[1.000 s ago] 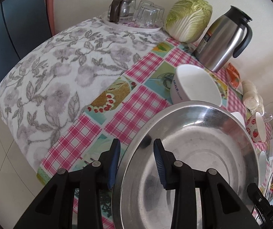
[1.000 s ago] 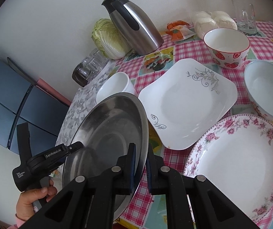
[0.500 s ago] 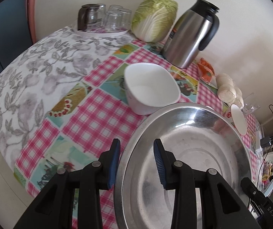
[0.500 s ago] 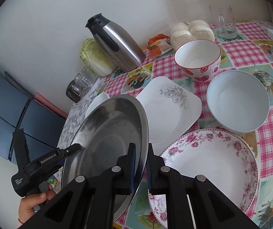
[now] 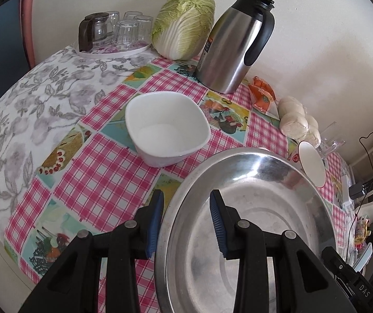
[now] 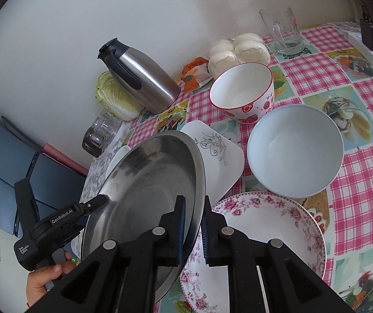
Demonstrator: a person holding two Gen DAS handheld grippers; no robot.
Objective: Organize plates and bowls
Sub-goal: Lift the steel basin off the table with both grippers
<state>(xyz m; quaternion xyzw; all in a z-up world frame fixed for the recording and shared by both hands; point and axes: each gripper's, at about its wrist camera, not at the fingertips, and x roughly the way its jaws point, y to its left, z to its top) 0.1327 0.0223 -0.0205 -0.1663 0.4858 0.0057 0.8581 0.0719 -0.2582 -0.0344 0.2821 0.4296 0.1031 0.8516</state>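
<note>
Right wrist view: both tools grip one steel plate [image 6: 147,187], which hides part of the square plate [image 6: 223,161]; behind it stand three bowls and one flask [image 6: 142,78].

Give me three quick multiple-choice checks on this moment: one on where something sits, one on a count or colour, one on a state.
1. What stands right beside the steel thermos jug, against the wall?
A. cabbage B. glass mug C. floral plate
2. What marks the bowl in front of the buns?
A. blue stripes B. red strawberries C. nothing
3. How is the steel pan held?
A. flat on the table B. by one gripper C. by both grippers at opposite rims

Answers: 1 A, the cabbage is next to the jug. 2 B, red strawberries ring it. 3 C, the right gripper and left gripper each clamp a rim.
</note>
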